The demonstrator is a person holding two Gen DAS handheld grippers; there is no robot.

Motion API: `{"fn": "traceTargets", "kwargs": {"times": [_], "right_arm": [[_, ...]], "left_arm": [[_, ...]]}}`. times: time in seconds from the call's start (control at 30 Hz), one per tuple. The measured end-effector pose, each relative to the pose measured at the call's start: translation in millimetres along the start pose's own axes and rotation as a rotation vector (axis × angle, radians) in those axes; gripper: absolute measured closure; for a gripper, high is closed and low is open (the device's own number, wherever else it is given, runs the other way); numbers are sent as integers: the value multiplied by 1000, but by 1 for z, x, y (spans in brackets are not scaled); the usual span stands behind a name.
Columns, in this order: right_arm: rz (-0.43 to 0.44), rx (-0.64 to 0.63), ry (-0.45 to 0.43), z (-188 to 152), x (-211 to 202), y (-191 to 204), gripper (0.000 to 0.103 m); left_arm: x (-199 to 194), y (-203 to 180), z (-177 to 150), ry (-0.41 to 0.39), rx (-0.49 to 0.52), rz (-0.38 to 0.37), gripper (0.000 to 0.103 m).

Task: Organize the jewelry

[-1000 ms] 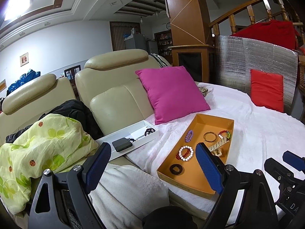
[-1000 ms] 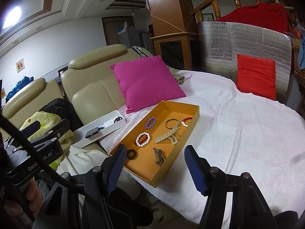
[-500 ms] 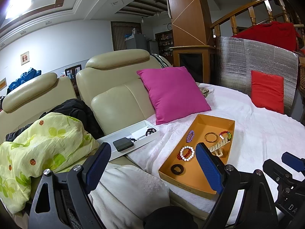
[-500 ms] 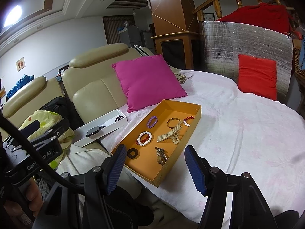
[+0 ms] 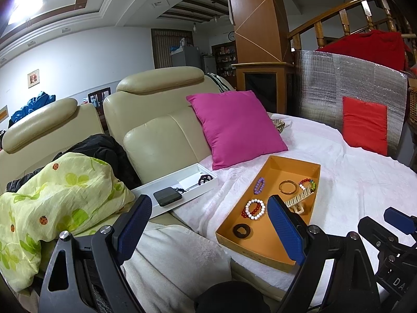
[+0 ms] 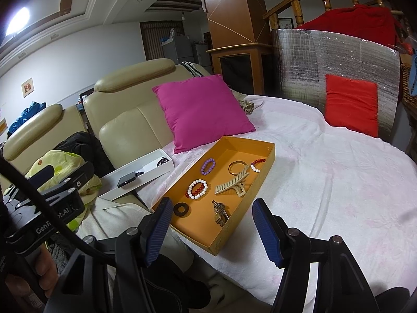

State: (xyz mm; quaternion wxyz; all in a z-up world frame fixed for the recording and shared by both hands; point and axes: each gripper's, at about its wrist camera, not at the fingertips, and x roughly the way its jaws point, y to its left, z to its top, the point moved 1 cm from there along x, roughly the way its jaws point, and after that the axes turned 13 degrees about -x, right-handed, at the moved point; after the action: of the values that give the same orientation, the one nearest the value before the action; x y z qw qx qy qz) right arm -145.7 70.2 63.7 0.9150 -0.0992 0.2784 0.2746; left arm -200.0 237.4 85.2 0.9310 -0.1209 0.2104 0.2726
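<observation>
- Left gripper [image 5: 208, 224] and right gripper [image 6: 212, 228]: fingers spread, empty.
- Orange tray [image 6: 271, 154] overhangs the white cloth's [image 6: 338, 182] near edge; a nudge could tip it.
- Overlapping bracelets [image 6: 197, 188] may snag.

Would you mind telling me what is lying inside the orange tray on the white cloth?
Inside the orange tray: a purple bead bracelet, a red-and-white bead bracelet, a gold bangle, a cream hair claw, a dark ring and a brown clip. The claw partly covers the bangle.
</observation>
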Motion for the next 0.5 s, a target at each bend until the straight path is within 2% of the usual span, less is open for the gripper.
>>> {"fn": "traceTargets", "kwargs": {"times": [0.5], "right_arm": [[-19, 10, 20, -1, 10, -7, 35]], "left_arm": [[16, -10, -12, 48, 11, -22, 13]]}}
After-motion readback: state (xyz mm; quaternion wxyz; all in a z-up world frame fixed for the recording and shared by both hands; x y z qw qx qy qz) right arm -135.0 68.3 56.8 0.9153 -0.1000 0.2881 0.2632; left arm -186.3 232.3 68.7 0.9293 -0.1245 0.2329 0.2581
